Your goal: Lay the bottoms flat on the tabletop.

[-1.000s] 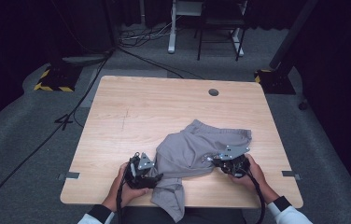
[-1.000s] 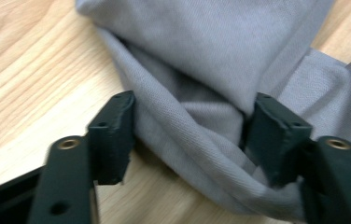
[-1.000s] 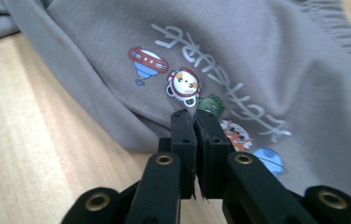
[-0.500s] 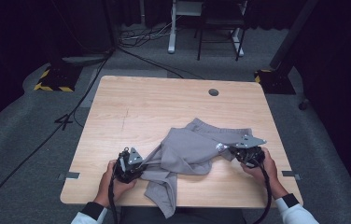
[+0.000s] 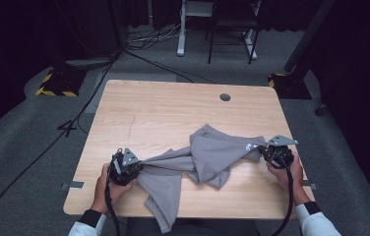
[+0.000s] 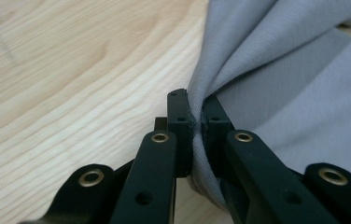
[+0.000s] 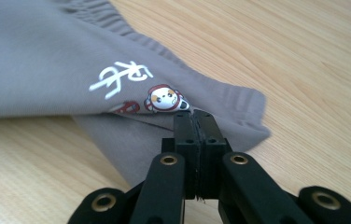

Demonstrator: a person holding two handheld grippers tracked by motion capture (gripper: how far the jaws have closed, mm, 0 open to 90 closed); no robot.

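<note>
The grey garment (image 5: 202, 160) is spread across the near half of the wooden table (image 5: 173, 110), one end hanging over the near edge. At the garment's left end, a bunched fold is pinched between the jaws of the left gripper (image 5: 133, 166), which have just been closing onto it. At the garment's right end, beside the small cartoon print (image 7: 164, 99), the hem is clamped by the right gripper (image 5: 271, 150), jaws pressed together on the cloth.
</note>
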